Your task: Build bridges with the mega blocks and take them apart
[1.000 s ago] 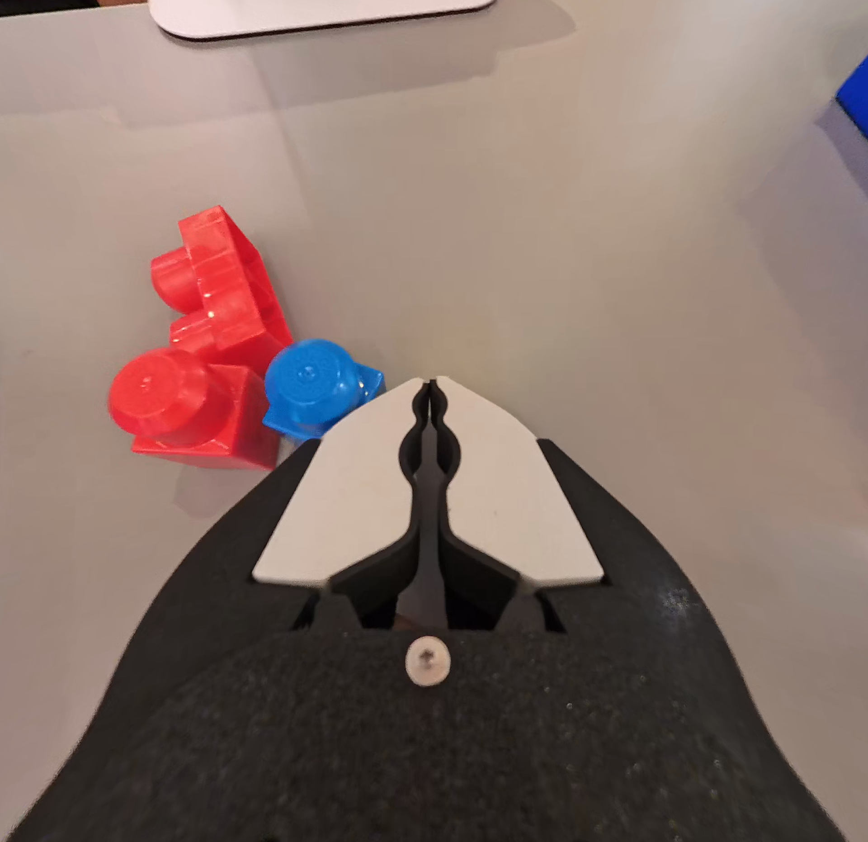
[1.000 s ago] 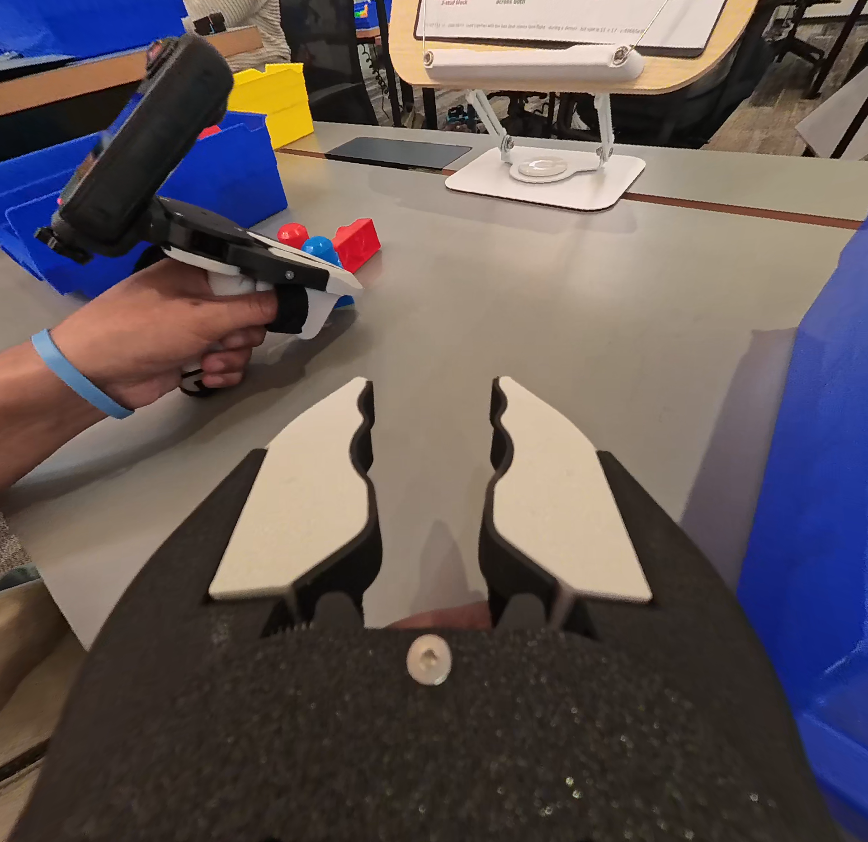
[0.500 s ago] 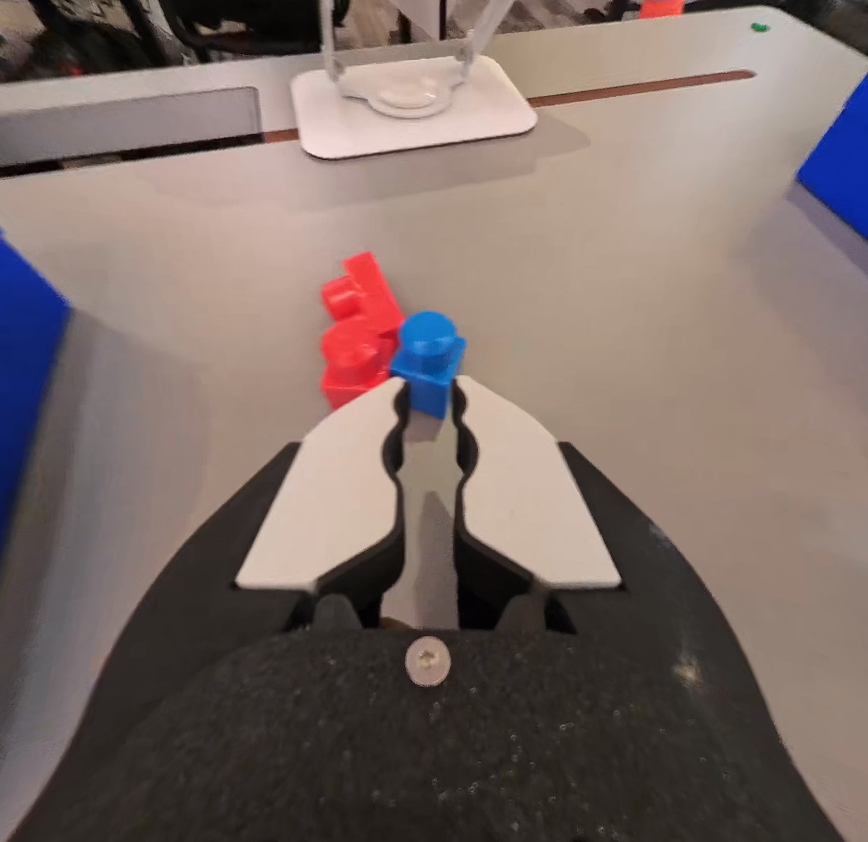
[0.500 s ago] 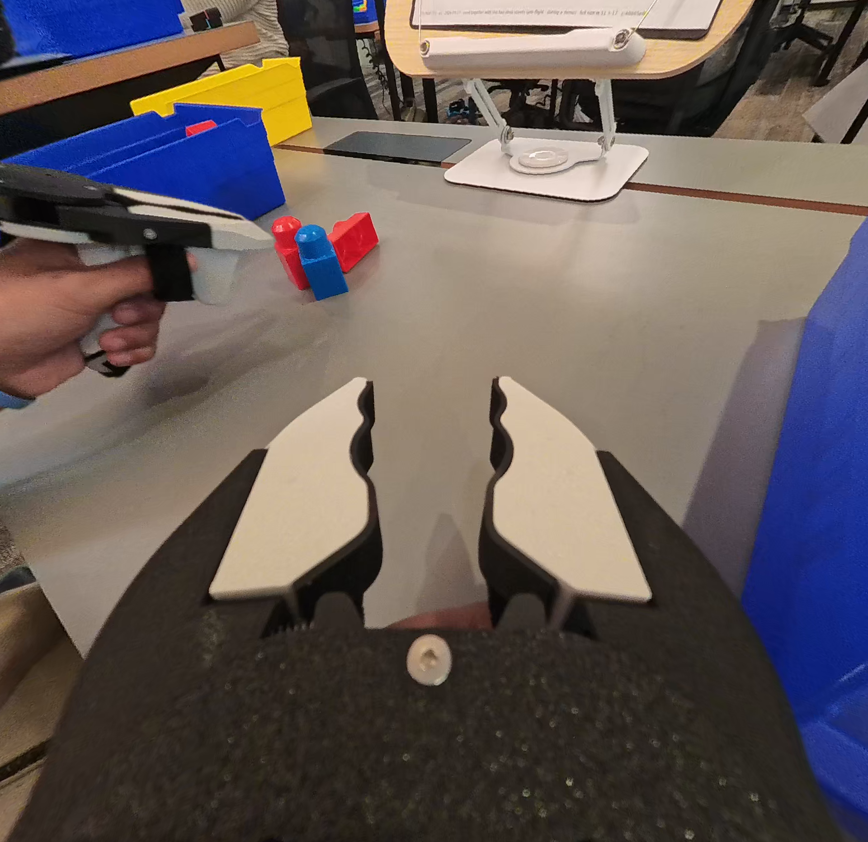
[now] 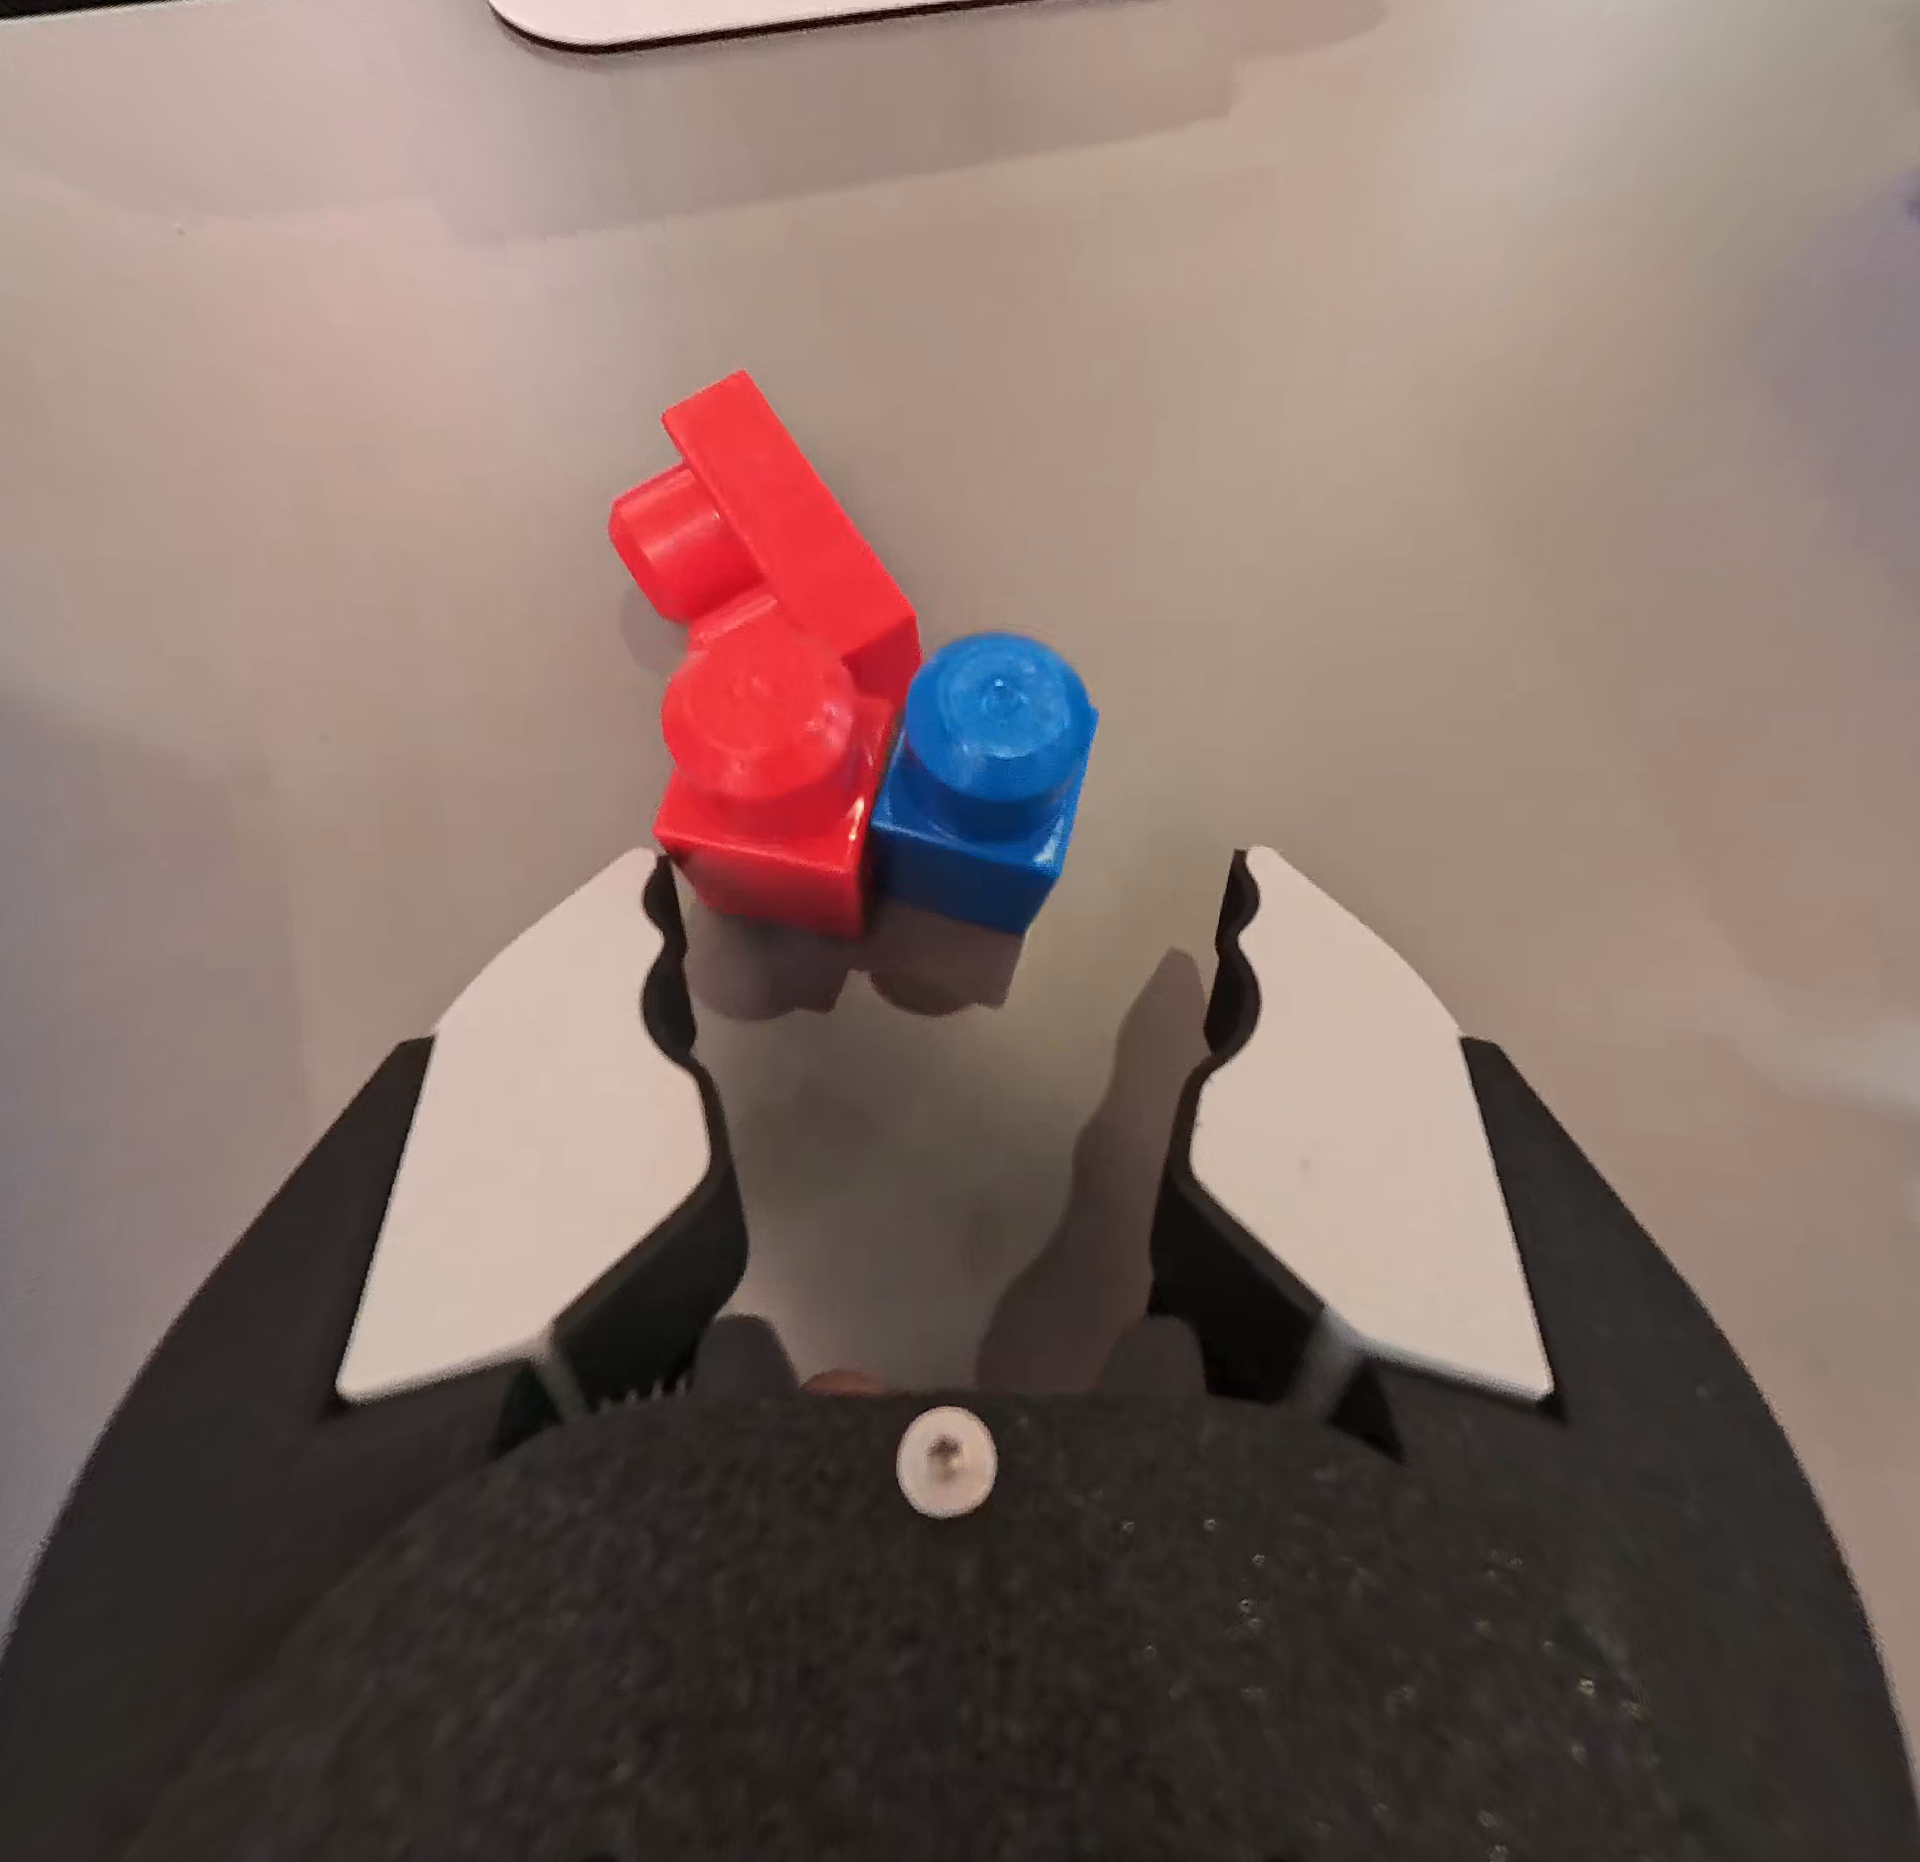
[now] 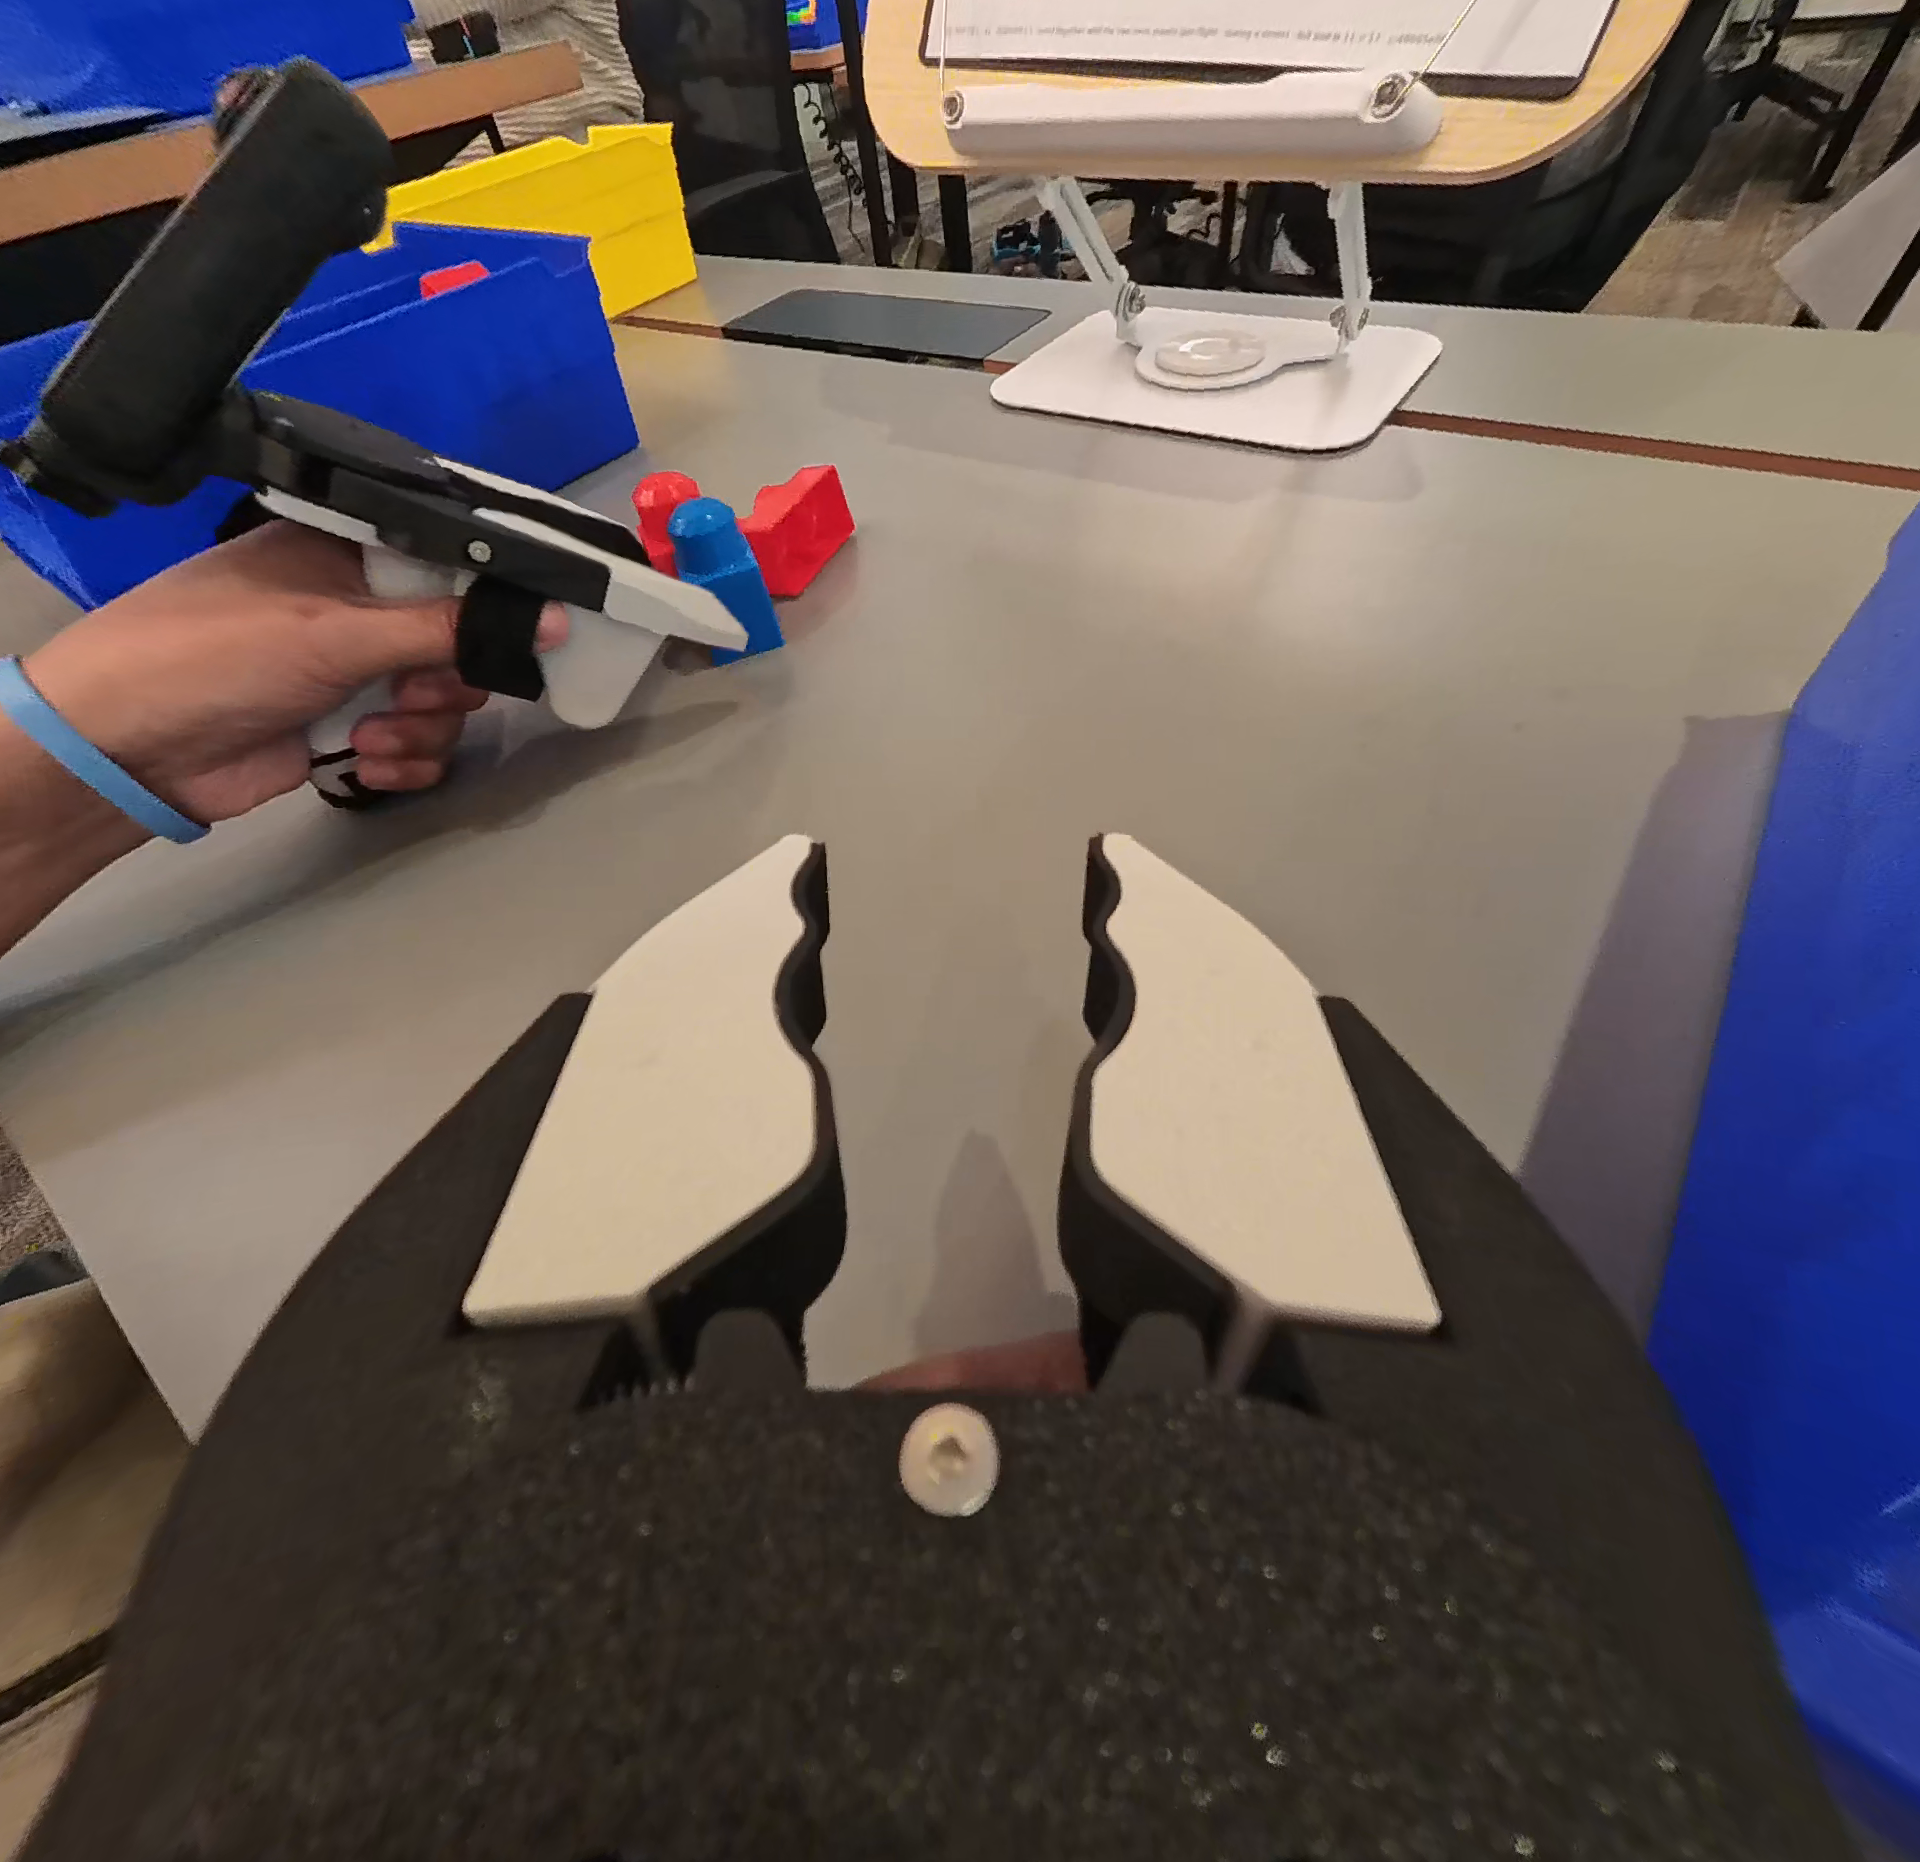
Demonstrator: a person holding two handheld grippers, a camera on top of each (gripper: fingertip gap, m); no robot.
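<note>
- One grey table [image 6: 1195, 669] fills both views, and a big blue plastic bin [image 6: 1829, 1085] crowds the right edge of the right wrist view.
- More storage at upper left there: a blue bin [image 6: 457, 378], with a yellow one [image 6: 582, 191] behind it.
- A white tablet stand [image 6: 1216, 378] sits at upper centre.
- Left gripper [image 5: 940, 877], held in a hand [image 6: 260, 680], is spread wide, tips just short of the blocks, gripping nothing.
- Right gripper [image 6: 956, 856] is parted too, empty, low in frame over bare table.
- Centre of the left wrist view: a tipped-over red two-stud plastic block [image 5: 790, 534], an upright red single-stud block [image 5: 769, 815] and a blue single-stud block [image 5: 977, 815], all touching.
</note>
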